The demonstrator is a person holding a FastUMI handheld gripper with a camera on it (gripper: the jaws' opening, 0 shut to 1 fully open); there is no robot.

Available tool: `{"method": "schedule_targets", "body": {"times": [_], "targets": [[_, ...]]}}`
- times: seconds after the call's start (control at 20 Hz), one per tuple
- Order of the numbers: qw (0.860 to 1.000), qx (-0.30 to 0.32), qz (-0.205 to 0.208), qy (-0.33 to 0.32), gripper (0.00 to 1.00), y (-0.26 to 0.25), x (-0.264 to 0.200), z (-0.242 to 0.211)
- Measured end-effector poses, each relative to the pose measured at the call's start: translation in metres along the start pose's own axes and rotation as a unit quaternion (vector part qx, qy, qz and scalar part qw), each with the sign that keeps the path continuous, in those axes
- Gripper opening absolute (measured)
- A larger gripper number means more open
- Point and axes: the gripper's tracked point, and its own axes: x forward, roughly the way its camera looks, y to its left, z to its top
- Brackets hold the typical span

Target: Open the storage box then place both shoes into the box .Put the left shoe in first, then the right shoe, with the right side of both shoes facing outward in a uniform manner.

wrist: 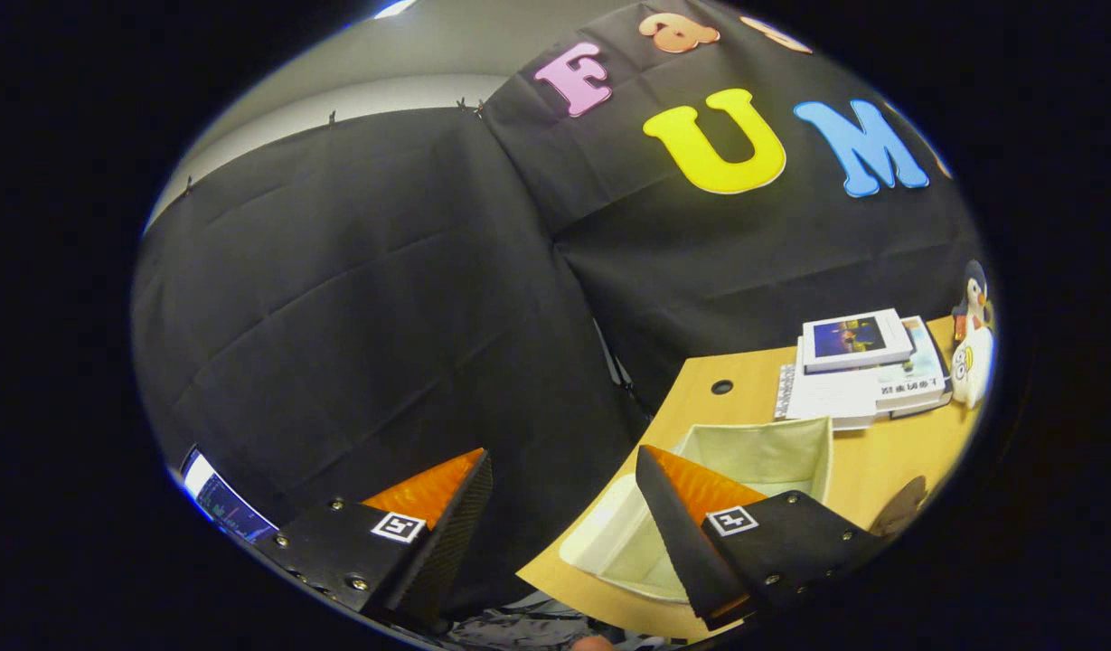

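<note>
Currently, gripper view: the gripper [564,484] is held up and tilted, its fingers wide apart with nothing between them, aimed mostly at the booth's black cloth wall [365,298].

Storage box [754,452] sits on the wooden bench [889,452], at about 4 o'clock from the gap between the fingers, partly behind the right finger. It appears to be a pale fabric box, top open, interior visible and empty as far as shown. No shoes can be seen from here.

Beyond the box, at roughly 2 o'clock from it, a stack of books [862,366]; just beside that, a penguin toy [973,339]. A small round hole [721,387] in the bench lies near the box's far corner.

Handling judgement: walls look soft and light, likely to flex or slide if pushed. A pinch on the upper rim of one wall seems the safest hold. Whether a lid exists, cannot tell.
</note>
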Motion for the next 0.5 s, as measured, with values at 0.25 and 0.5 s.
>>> {"method": "schedule_targets", "body": {"times": [0.25, 0.5], "targets": [[0.998, 0.002, -0.054, -0.013, 0.98, -0.063, -0.039, 0.013], [0.992, 0.013, -0.121, -0.024, 0.97, -0.14, -0.083, 0.017]]}}
